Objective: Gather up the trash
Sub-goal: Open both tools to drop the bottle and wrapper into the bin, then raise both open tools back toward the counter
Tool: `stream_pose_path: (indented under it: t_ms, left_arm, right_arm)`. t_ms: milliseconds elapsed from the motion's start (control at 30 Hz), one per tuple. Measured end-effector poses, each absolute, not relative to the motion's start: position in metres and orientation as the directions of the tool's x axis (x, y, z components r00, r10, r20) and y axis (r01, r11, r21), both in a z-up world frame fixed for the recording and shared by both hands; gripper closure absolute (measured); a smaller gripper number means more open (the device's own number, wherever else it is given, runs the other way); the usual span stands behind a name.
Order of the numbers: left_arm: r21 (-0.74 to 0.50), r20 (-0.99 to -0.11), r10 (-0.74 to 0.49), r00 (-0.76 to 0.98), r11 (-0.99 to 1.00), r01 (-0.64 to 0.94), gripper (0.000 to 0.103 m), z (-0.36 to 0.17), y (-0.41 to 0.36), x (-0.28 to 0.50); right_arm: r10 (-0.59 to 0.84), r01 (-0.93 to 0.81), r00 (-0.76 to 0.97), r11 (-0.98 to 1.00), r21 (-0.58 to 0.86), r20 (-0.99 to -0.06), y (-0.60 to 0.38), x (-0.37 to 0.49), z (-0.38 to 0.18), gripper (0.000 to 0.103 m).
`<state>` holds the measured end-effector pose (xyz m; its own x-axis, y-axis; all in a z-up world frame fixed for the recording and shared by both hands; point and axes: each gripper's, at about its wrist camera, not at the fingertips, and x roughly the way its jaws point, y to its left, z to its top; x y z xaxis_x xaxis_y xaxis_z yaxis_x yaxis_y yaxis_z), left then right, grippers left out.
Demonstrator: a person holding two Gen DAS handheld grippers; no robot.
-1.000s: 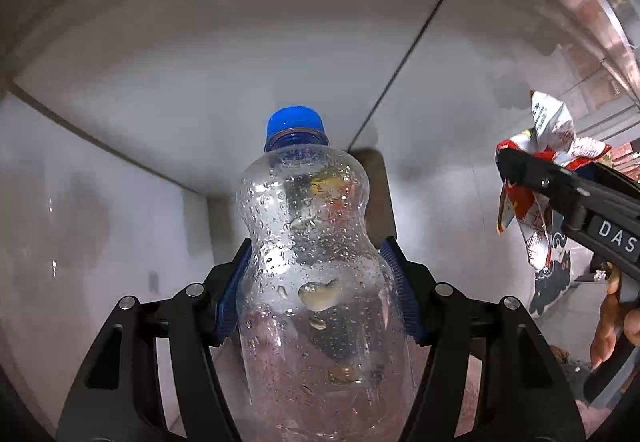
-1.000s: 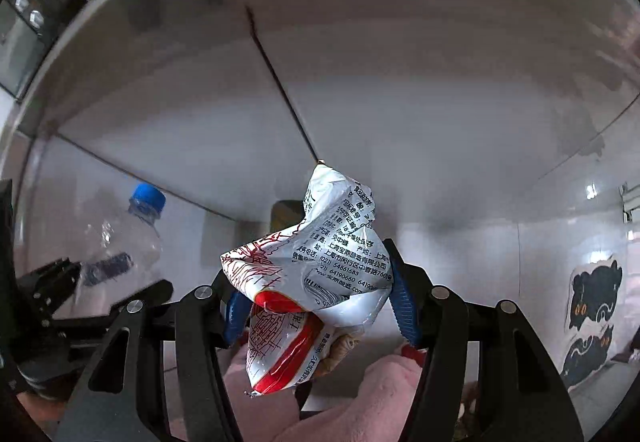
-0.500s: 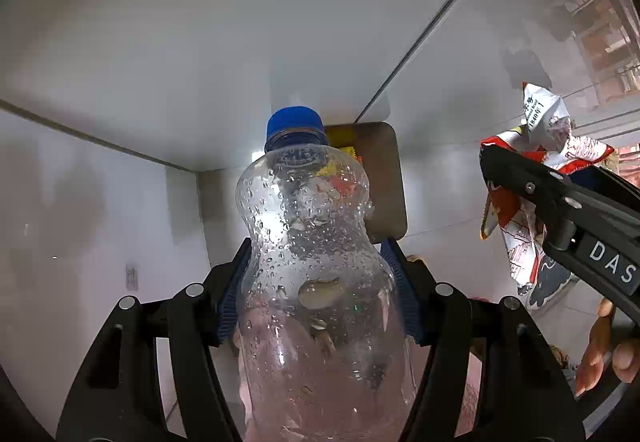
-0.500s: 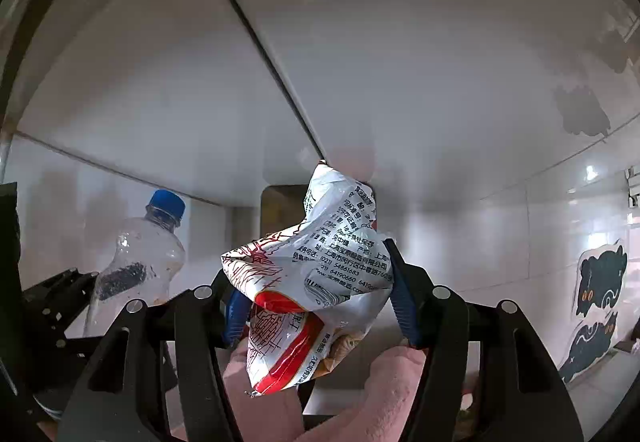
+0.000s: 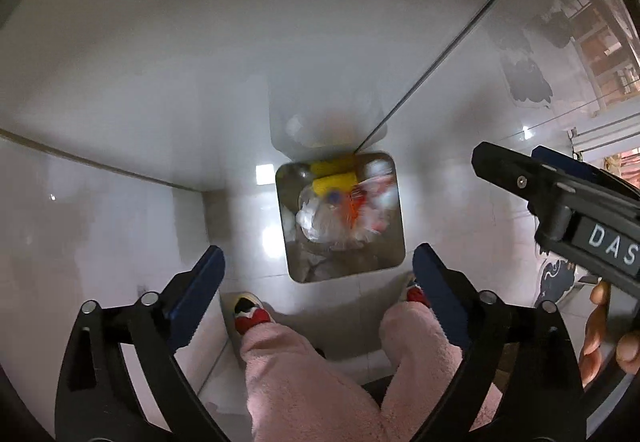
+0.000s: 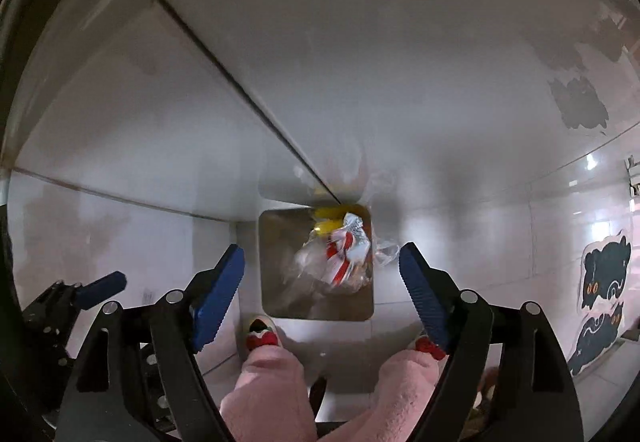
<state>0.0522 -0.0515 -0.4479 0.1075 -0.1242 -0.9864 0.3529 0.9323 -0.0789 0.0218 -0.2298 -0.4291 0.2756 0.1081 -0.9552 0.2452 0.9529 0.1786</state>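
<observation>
Both views look down at a square metal trash bin [image 5: 390,262] on the white tiled floor; it also shows in the right wrist view [image 6: 280,306]. Inside lie a clear plastic bottle [image 5: 324,222], blurred, a red and white snack wrapper [image 6: 346,254] and something yellow [image 5: 334,182]. My left gripper [image 5: 318,290] is open and empty above the bin. My right gripper [image 6: 320,294] is open and empty too; it shows at the right in the left wrist view [image 5: 560,194].
The person's pink trouser legs [image 5: 304,370] and red and white shoes [image 5: 250,312] stand just in front of the bin. White walls meet in a corner behind it. A black cat sticker [image 6: 604,274] is on the right wall.
Both grippers have opened. The bottle has left the left gripper and the wrapper has left the right one; both are now in the bin. The views have tilted down.
</observation>
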Motion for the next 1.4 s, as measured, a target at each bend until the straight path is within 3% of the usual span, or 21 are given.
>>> stream_pose_path:
  t_ms: [133,533,900,1400]
  left_arm:
    - [-0.07,-0.985,-0.122,0.126,0.932,0.354,0.01,-0.435,-0.047,0.049]
    - [-0.085,-0.952,-0.172,0.253,0.943,0.321,0.009,-0.366,-0.032,0.046]
    - [-0.073,-0.869,-0.227,0.441,0.938,0.34,0.008,-0.264,-0.027,0.047]
    - [-0.04,-0.751,-0.262,0.606,0.934,0.355,0.008,-0.167,-0.043,0.083]
  right_arm:
    - [0.097,0.262,0.297,0.948,0.178,-0.95,-0.236,0.02,-0.417,0.014]
    - [0.106,0.257,0.413,0.939,0.228,-0.904,-0.256,-0.002,-0.347,0.013]
    - [0.105,0.212,0.576,0.939,0.272,-0.811,-0.269,-0.01,-0.251,0.013]
    - [0.06,0.135,0.719,0.965,0.224,-0.692,-0.281,0.049,-0.149,0.013]
